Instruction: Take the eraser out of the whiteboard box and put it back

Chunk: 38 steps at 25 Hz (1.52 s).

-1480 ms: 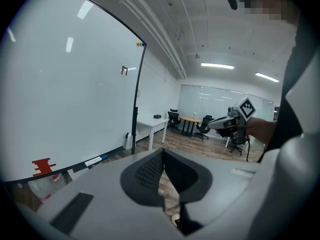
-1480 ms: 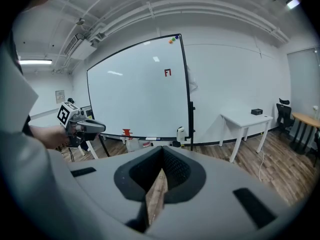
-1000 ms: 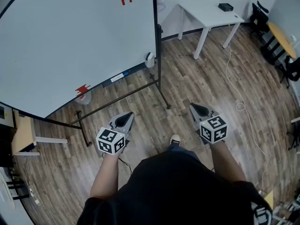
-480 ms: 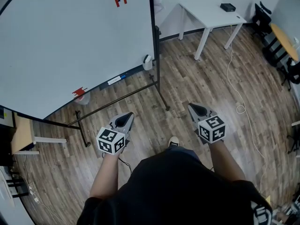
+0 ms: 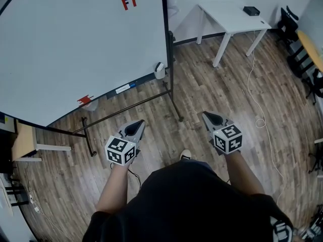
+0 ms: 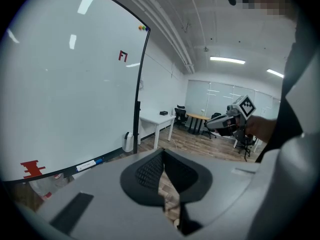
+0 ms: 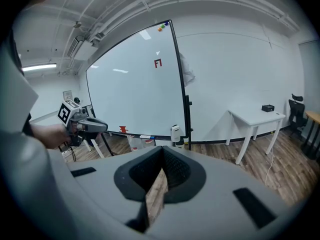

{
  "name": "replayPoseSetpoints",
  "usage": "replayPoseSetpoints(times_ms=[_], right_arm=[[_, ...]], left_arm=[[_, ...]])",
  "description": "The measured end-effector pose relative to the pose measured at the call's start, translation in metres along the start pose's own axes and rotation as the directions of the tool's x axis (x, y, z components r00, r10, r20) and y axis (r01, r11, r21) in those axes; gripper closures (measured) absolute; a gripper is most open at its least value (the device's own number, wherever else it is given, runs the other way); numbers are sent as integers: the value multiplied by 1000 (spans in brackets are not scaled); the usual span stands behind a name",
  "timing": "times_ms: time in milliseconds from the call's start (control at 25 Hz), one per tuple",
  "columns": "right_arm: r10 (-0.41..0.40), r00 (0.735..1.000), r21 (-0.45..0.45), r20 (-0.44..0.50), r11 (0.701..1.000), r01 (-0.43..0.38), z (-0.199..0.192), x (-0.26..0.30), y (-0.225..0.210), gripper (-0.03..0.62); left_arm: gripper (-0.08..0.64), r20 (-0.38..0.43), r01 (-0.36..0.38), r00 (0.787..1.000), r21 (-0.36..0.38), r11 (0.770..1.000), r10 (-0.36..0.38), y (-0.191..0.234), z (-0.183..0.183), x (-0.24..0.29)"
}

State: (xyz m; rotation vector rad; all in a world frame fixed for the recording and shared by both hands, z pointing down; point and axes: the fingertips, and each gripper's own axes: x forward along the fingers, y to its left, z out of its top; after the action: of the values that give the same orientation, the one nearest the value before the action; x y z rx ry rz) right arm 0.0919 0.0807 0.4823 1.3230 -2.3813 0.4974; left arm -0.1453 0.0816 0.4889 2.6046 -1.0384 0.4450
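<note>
Standing on the wood floor (image 5: 202, 84), the person holds both grippers out low in front. The left gripper (image 5: 133, 129) has its jaws pressed together with nothing between them. The right gripper (image 5: 212, 118) likewise has its jaws closed on nothing, with only floorboards showing past them. Farther off on the left stands the whiteboard (image 5: 75, 44) on its dark stand, with a marker (image 5: 125, 88) lying on its tray. The whiteboard box (image 5: 160, 70), small and white, sits at the tray's right end beside the frame post, well apart from both grippers. The eraser cannot be made out from here. Farthest right is a white table (image 5: 229, 16) with a small black object (image 5: 251, 10) on it.
</note>
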Motion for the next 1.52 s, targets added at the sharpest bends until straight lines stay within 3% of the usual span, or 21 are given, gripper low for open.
replayPoseSetpoints(times_ms=[880,1520], right_arm=[[103,995,-55,-18,993,-104,29,24,-65,597],[151,988,-73,-37,985,-154,28,32,-80,597]], left_arm=[[546,32,-101,994,0,995,101,-2,47,49],[546,42,-129,991,-15,992,129,-12,51,66]])
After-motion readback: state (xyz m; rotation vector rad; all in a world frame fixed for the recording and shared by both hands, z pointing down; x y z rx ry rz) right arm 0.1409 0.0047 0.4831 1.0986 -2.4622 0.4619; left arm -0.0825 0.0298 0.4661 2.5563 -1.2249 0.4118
